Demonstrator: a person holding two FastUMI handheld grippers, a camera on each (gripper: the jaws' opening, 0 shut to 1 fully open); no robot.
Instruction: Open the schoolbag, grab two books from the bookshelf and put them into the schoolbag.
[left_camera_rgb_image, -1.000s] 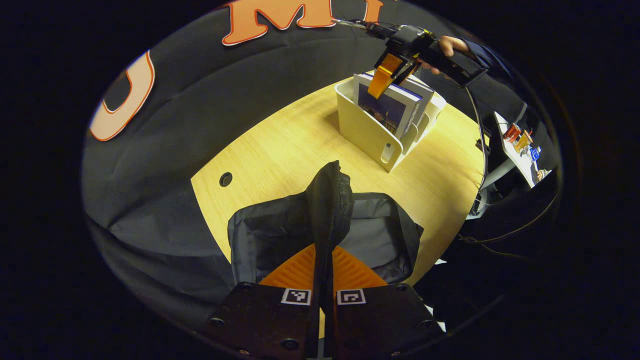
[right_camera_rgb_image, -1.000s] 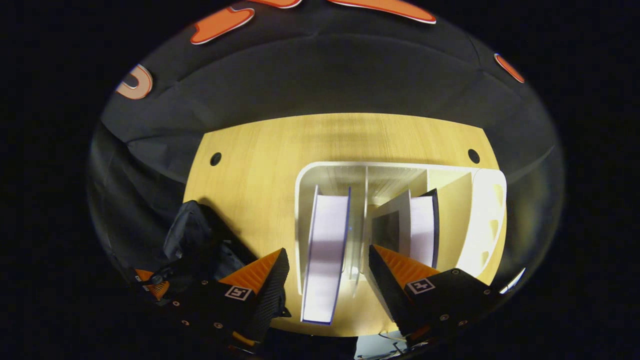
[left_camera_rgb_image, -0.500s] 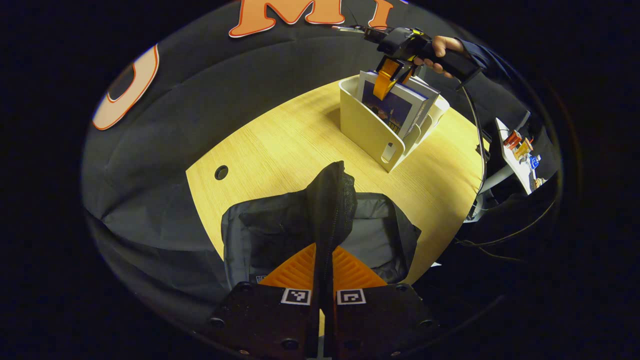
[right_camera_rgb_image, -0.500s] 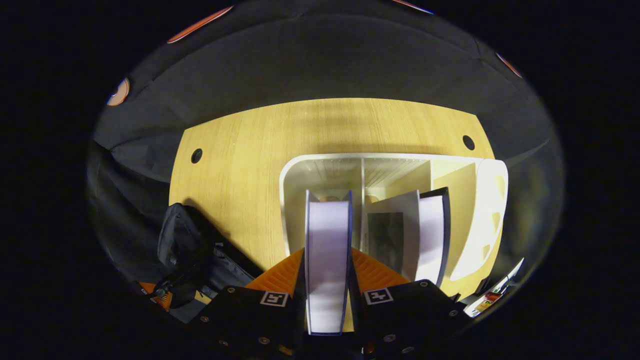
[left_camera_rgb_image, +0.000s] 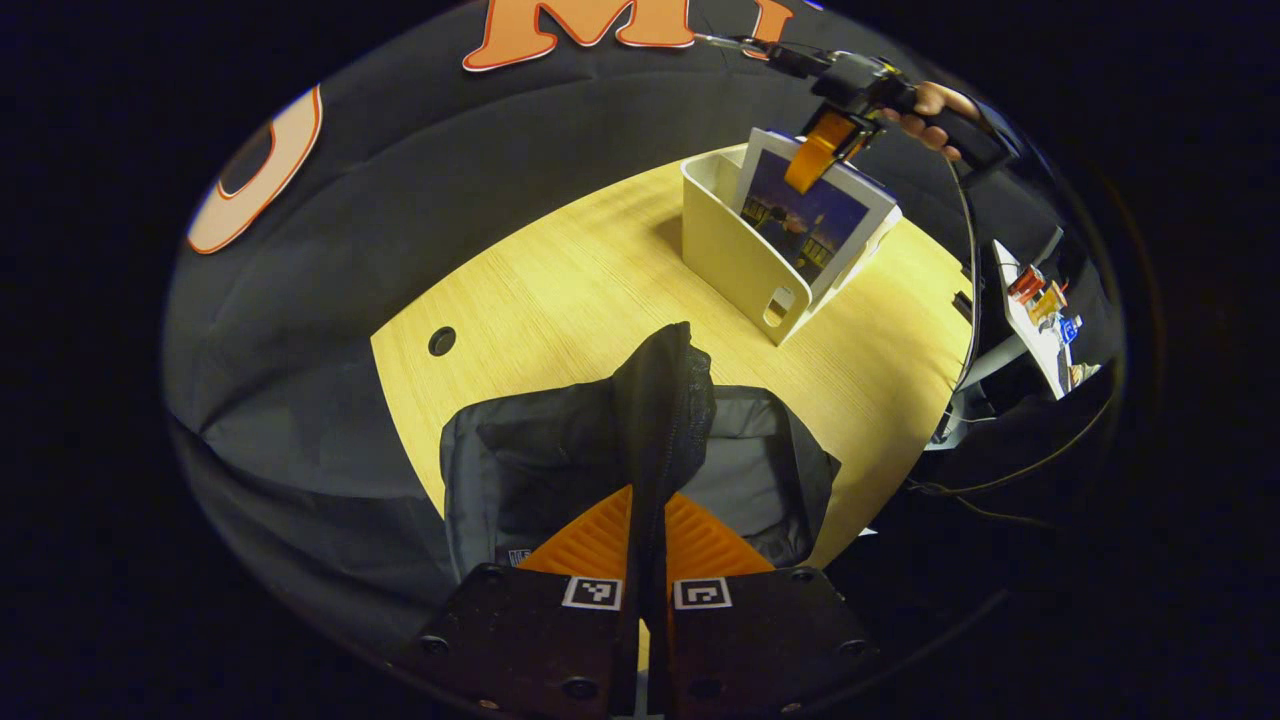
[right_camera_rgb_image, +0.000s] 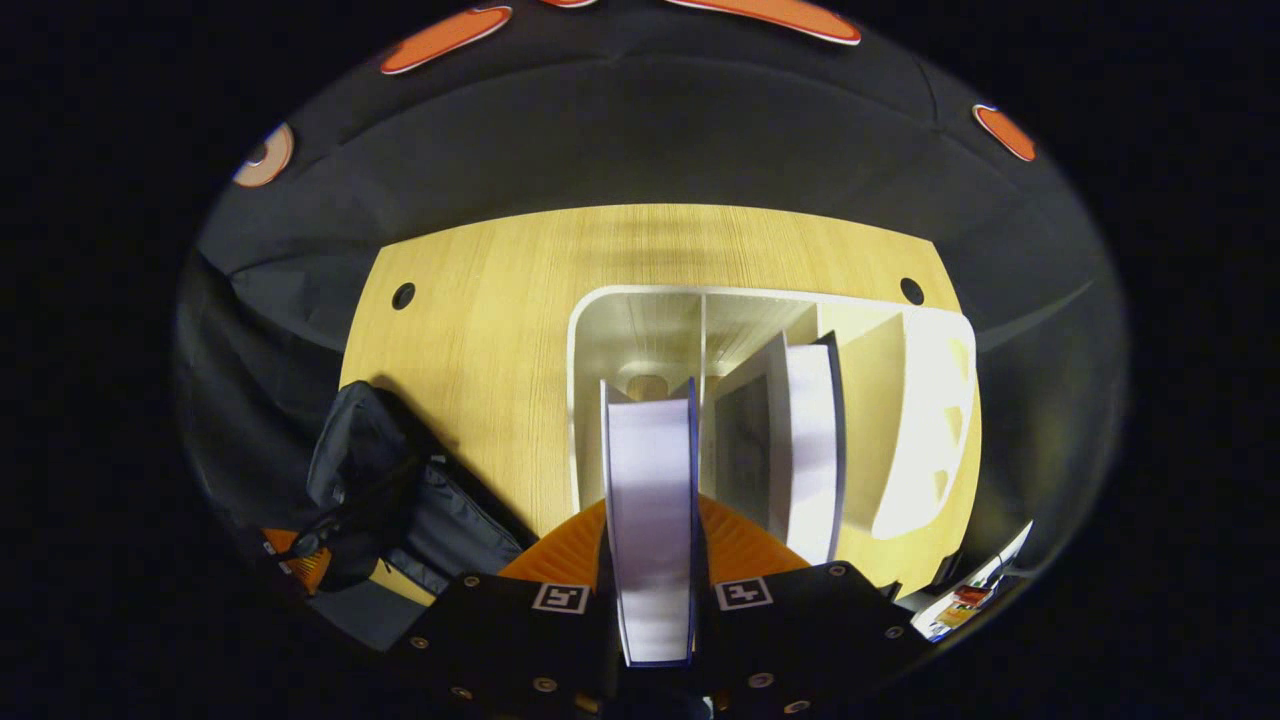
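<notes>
The black schoolbag lies open on the wooden table, and my left gripper is shut on its raised flap. The bag also appears low at the left of the right gripper view. A white bookshelf stands further back. My right gripper is shut on a blue-edged book, raised partly out of the shelf's left slot. In the left gripper view that book shows a dark picture cover, gripped at its top by the right gripper. A second book leans in the neighbouring slot.
The wooden table has a cable hole at its left. A hand holds the right gripper, with a cable trailing down. A small white side shelf with little objects stands off the table's right edge.
My right gripper shut on the blue-edged book a second ago and has since lifted it partway out of the shelf. The left gripper keeps holding the bag flap up.
</notes>
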